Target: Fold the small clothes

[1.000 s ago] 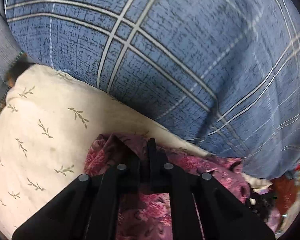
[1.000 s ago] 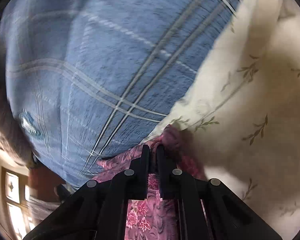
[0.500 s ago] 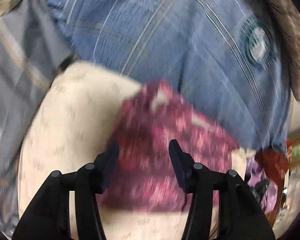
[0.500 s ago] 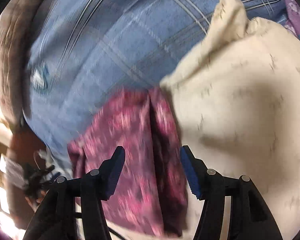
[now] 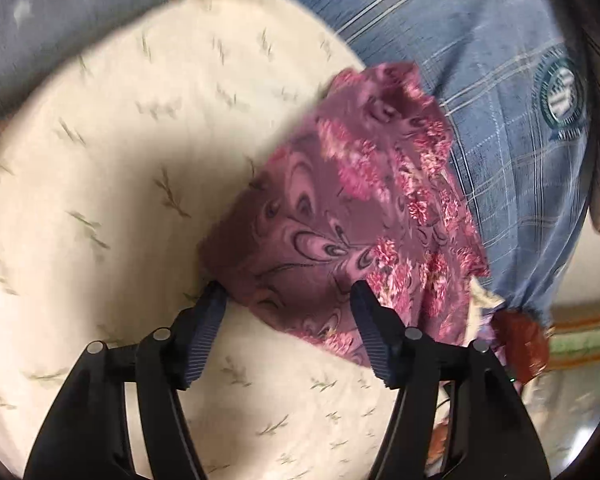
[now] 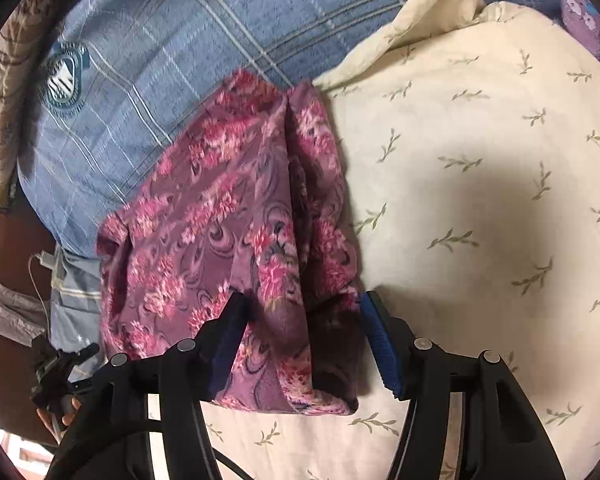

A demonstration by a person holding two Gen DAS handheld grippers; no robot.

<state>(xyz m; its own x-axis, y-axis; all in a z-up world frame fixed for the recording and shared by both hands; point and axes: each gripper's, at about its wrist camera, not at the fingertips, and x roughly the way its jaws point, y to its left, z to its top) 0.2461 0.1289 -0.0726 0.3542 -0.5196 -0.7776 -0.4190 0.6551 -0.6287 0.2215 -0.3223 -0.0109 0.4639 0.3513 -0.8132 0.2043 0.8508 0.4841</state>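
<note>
A folded maroon cloth with pink flowers [image 5: 360, 200] lies on a cream pillow with green sprigs [image 5: 120, 160], its far edge reaching onto the blue plaid sheet [image 5: 480, 60]. My left gripper [image 5: 288, 286] hovers over the cloth's near edge; its jaws are opening and the pads do not press on the fabric. In the right wrist view the same cloth [image 6: 228, 220] shows a lengthwise crease and lies at the pillow's [image 6: 480, 160] left edge. My right gripper [image 6: 305, 298] stands open above the cloth's near end, holding nothing.
The plaid sheet [image 6: 160, 40] carries a round teal emblem [image 6: 64, 76]. A brown patterned blanket [image 6: 4, 80] lies beyond it. A purple flowered fabric [image 6: 580, 12] peeks out past the pillow. A white cable [image 6: 46, 260] and a black gadget [image 6: 56, 364] sit off the sheet's edge.
Both grippers were shut on the maroon cloth; they have let go, opened and drawn back. The cloth now lies flat and folded on the pillow.
</note>
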